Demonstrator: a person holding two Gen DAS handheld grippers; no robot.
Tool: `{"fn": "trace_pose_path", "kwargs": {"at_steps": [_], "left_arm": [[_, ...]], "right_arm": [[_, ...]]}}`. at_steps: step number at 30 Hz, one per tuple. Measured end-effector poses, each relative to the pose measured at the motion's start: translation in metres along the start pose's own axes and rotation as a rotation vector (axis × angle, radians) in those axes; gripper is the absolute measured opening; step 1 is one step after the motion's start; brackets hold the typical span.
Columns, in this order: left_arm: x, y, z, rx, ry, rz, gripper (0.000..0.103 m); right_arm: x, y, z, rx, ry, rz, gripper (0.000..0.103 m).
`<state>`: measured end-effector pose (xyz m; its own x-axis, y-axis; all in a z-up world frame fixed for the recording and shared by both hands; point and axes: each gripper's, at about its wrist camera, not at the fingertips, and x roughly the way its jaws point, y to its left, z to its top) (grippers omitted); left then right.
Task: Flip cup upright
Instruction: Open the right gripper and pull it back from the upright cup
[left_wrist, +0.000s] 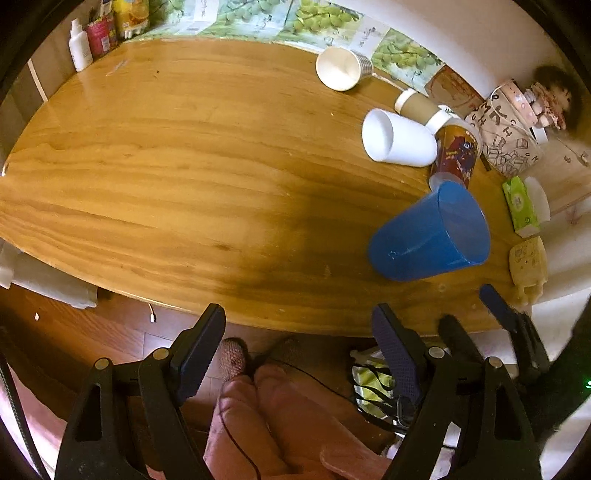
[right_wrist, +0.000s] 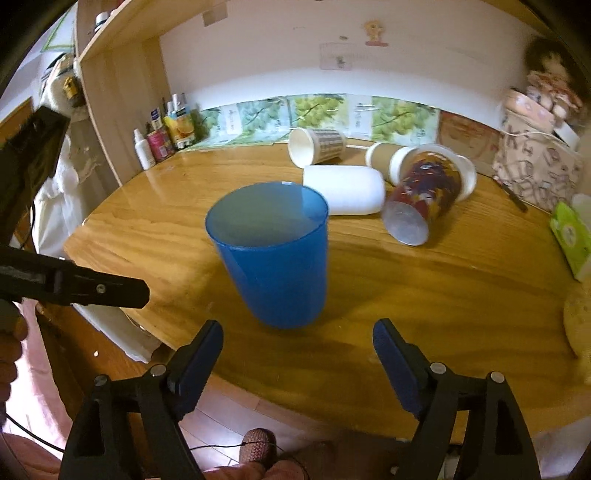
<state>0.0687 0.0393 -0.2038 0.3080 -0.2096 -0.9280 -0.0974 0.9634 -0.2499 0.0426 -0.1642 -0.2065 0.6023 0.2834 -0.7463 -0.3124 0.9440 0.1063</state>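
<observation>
A blue plastic cup stands upright on the wooden table, mouth up, just beyond my right gripper, which is open and empty with its fingers apart from the cup. In the left wrist view the same blue cup is at the right. My left gripper is open and empty, held over the table's near edge, left of the cup. The right gripper's fingers show at the lower right there.
Behind the blue cup lie a white cup, a red patterned cup, a brown paper cup and a patterned paper cup, all on their sides. Bottles stand at back left; a tissue pack and bag sit right.
</observation>
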Motion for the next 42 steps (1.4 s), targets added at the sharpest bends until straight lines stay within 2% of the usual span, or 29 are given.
{"fn": "trace_pose_path", "kwargs": {"at_steps": [4, 7, 13, 17, 22, 26, 33, 35, 36, 42], "left_arm": [[-0.019, 0.007, 0.002, 0.008, -0.055, 0.007, 0.084], [-0.041, 0.014, 0.003, 0.005, -0.122, 0.0, 0.084], [-0.089, 0.023, -0.001, -0.011, -0.25, 0.012, 0.084], [-0.114, 0.022, -0.004, 0.001, -0.321, 0.018, 0.084], [-0.144, 0.016, -0.011, 0.057, -0.427, 0.076, 0.084], [-0.159, 0.015, -0.015, 0.076, -0.504, 0.156, 0.088], [-0.183, 0.014, -0.02, 0.085, -0.623, 0.205, 0.093], [-0.19, 0.014, -0.023, 0.089, -0.668, 0.22, 0.097], [-0.193, 0.014, -0.025, 0.089, -0.694, 0.225, 0.103], [-0.201, 0.011, -0.025, 0.126, -0.775, 0.225, 0.103]], "right_arm": [[-0.023, 0.007, 0.014, 0.053, 0.015, 0.006, 0.088], [-0.042, 0.017, 0.03, 0.1, 0.036, 0.048, 0.089], [-0.076, 0.039, 0.055, 0.116, 0.01, 0.051, 0.102], [-0.092, 0.05, 0.069, 0.138, -0.004, 0.062, 0.102], [-0.105, 0.068, 0.08, 0.139, -0.03, 0.059, 0.102], [-0.113, 0.08, 0.081, 0.134, -0.071, 0.053, 0.102], [-0.133, 0.091, 0.087, 0.124, -0.189, 0.018, 0.102], [-0.138, 0.094, 0.087, 0.119, -0.225, 0.005, 0.102], [-0.141, 0.095, 0.086, 0.116, -0.24, -0.005, 0.102], [-0.15, 0.099, 0.083, 0.14, -0.315, -0.042, 0.102]]}}
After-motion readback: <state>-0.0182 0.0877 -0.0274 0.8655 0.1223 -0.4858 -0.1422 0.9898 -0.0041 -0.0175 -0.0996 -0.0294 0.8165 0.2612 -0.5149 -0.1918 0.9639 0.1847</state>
